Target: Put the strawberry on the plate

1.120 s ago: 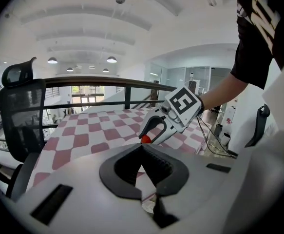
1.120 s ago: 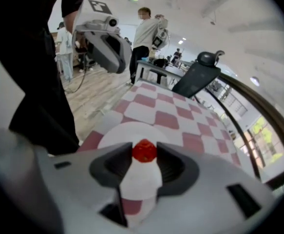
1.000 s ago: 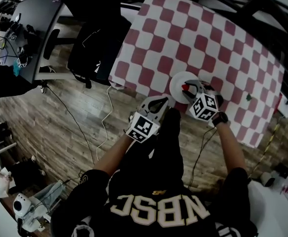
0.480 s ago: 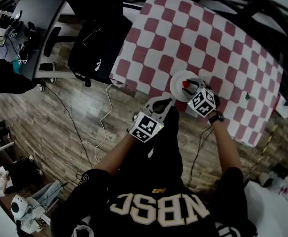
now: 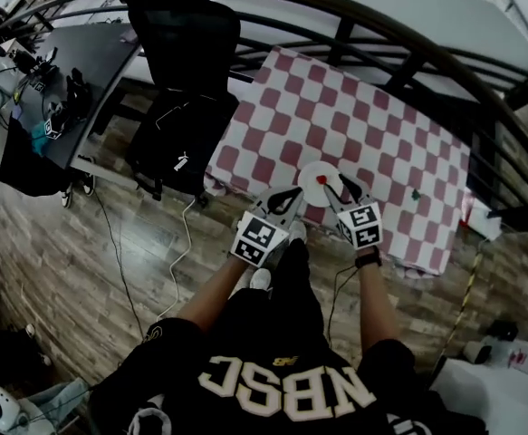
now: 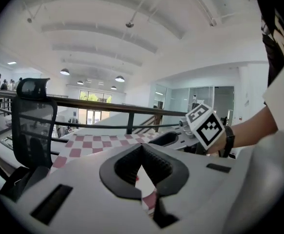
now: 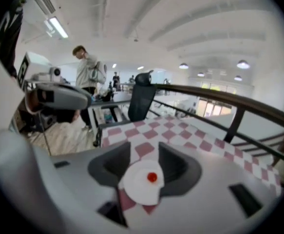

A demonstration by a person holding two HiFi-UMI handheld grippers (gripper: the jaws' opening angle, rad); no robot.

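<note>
— Starting on the left?

— Left tool [image 5: 285, 198] first. Tips pressed together, nothing held. Hanging by the near edge of the red and white checked tabletop [image 5: 399, 152], just beside the plate.

— And next along?

— Then the white plate [image 5: 306, 172], flat on the checks. Right on it, near the middle, the little red strawberry [image 5: 321, 179]. Lying there alone, touched by nothing.

— Any different from a second ago?

— Yes. Back then, right at the tips of the right tool, down low at the plate. Now let go and left behind on the plate.

— And the right tool [image 5: 340, 188]?

— Opening wide right now, with nothing pressed between its two sides. Lifted up and drawn back toward the body. Looking down through the gap from the right gripper view: plate and strawberry well below, seen between the two sides but not touched.

— So where is the strawberry next to that tool?

— Ahead of the tips and lower down, a bit to the left in the head view. Clear of both sides.

— Job done, then?

— Looks that way. Strawberry on plate, sitting still as far as can be told. Nothing left but taking both tools away without bumping the plate.
</note>
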